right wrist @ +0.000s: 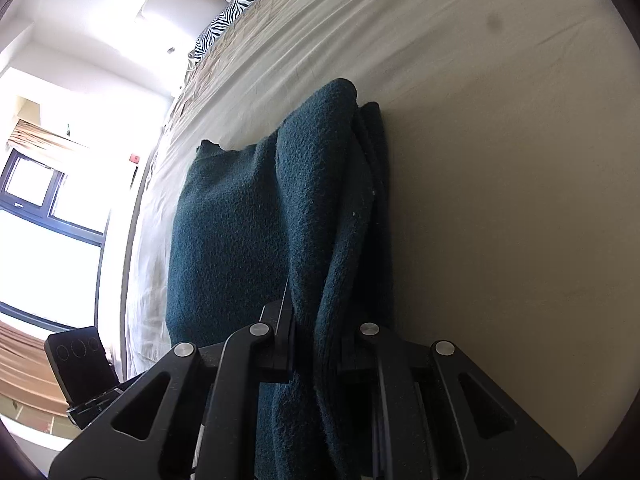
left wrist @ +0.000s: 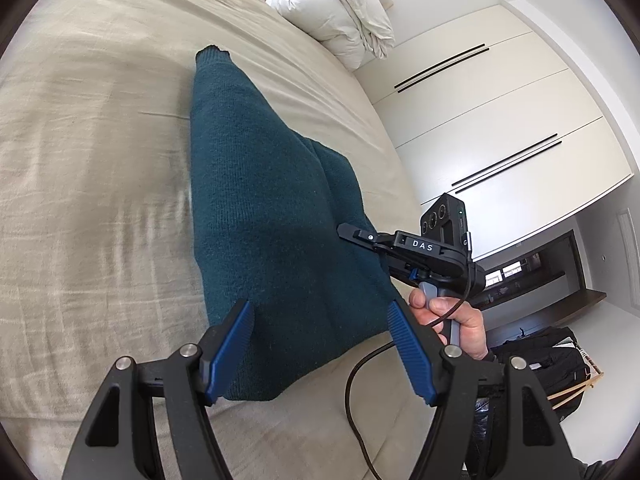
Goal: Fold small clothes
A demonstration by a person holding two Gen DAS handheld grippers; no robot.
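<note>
Starting at the left: left gripper hangs released, jaws standing wide, blue pads straddling the near end of the teal knit garment without pressing it. Garment lies lengthwise on the beige bedcover, running from the gripper out toward 12 o'clock, narrow end far, wide end near. White duvet bundle sits at 1 o'clock, well apart from the garment.

Right side: right gripper is clenched on a fold of the same garment at its right-hand edge; in the left wrist view it comes in from 3 o'clock, a hand on its handle. Right wrist view shows a thick roll of knit pinched between the jaws, a raised ridge running toward 12 o'clock. Zebra-print pillow far off at 11 o'clock.

Handling, judged: soft, floppy, thick fuzzy knit, light but bulky. No stiffness, so it will sag and drag from any single grip. Fuzzy surface should hold in the pads, low slip risk, not fragile. Layers may separate, so pinch all of them. Best hold for the free left gripper looks like the near left corner at 7 o'clock, matching the right grip, so the edge lifts evenly.
</note>
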